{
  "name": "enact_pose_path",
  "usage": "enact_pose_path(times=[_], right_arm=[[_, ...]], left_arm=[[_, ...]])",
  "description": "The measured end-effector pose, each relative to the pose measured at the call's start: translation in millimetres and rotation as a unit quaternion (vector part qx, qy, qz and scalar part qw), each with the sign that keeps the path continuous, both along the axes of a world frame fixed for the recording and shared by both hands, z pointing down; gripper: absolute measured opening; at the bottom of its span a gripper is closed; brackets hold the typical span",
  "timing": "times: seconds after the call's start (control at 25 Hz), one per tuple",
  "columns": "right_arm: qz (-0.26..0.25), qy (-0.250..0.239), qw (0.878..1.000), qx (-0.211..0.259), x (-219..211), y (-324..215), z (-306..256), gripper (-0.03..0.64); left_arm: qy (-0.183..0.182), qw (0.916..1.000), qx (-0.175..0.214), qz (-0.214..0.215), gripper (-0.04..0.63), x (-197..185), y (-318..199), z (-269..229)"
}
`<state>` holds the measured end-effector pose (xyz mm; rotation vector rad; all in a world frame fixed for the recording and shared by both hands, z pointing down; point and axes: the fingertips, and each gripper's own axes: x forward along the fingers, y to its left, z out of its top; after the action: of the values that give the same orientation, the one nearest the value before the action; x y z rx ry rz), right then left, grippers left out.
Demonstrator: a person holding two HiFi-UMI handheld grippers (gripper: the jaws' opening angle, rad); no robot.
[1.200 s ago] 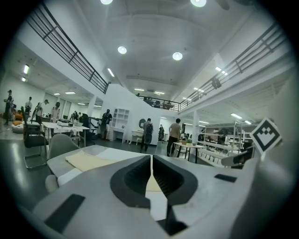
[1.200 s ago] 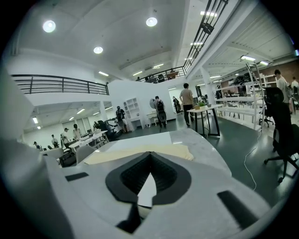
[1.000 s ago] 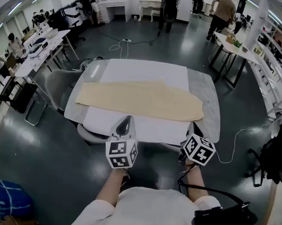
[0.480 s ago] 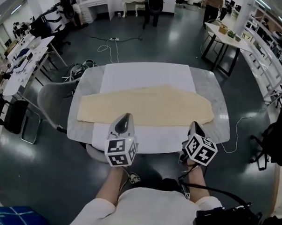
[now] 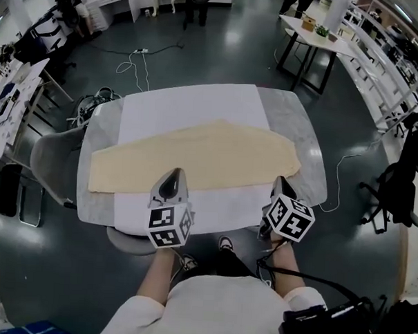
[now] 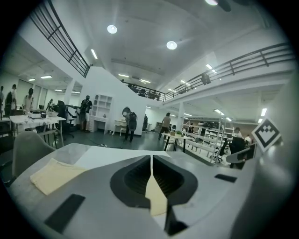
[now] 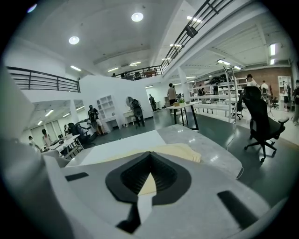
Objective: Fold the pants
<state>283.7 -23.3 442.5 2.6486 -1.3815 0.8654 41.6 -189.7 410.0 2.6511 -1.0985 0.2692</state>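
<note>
The beige pants (image 5: 196, 155) lie flat and lengthwise across a white sheet (image 5: 191, 103) on the grey table (image 5: 303, 143). My left gripper (image 5: 173, 175) hovers at the table's near edge, just short of the pants' near hem. It is shut with nothing between its jaws. In the left gripper view the jaw tips (image 6: 152, 156) meet and the pants (image 6: 51, 175) spread out to the left. My right gripper (image 5: 280, 181) is by the pants' near right corner, also shut and empty. The right gripper view shows its tips (image 7: 150, 154) closed with the pants (image 7: 180, 150) just beyond.
A grey chair (image 5: 53, 166) stands at the table's left side. To the right are a black office chair (image 5: 395, 185) and a white cable on the floor (image 5: 347, 162). A small table (image 5: 318, 36) stands at the back right. People stand far off.
Both grippers have come forward to the near edge of the table and sunk a little. Their jaws stayed shut. The pants have not moved.
</note>
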Motion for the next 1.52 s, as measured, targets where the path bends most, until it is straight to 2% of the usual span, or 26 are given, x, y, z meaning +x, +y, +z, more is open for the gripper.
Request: enact_pose_path(times=[0.28, 0.64, 0.8, 1.0, 1.04, 1.08, 1.28, 1.52], right_arm=[[0.035, -0.01, 0.999, -0.02, 53, 15, 25, -0.008], [0.101, -0.023, 0.993, -0.052, 143, 67, 59, -0.008], [0.091, -0.035, 0.993, -0.064, 163, 67, 83, -0.008], [0.066, -0.064, 0.993, -0.079, 179, 43, 128, -0.005], [0.061, -0.077, 0.992, -0.08, 183, 39, 139, 0.028], [0.057, -0.091, 0.991, -0.081, 187, 37, 149, 0.092], [0.051, -0.12, 0.987, -0.092, 211, 31, 188, 0.106], [0.042, -0.128, 0.986, -0.099, 232, 13, 214, 0.174]], left_arm=[[-0.014, 0.9996, -0.023, 0.013, 0.017, 45, -6, 30], [-0.032, 0.9972, -0.048, 0.047, 0.017, 130, 6, 72], [-0.041, 0.9959, -0.056, 0.058, 0.017, 161, 12, 90], [-0.064, 0.9938, -0.064, 0.065, 0.017, 178, 12, 113], [-0.071, 0.9932, -0.067, 0.064, 0.017, 180, 12, 119], [-0.078, 0.9924, -0.071, 0.063, 0.017, 183, 12, 125], [-0.104, 0.989, -0.088, 0.057, 0.017, 192, 18, 154], [-0.115, 0.9872, -0.095, 0.055, 0.017, 202, 17, 171]])
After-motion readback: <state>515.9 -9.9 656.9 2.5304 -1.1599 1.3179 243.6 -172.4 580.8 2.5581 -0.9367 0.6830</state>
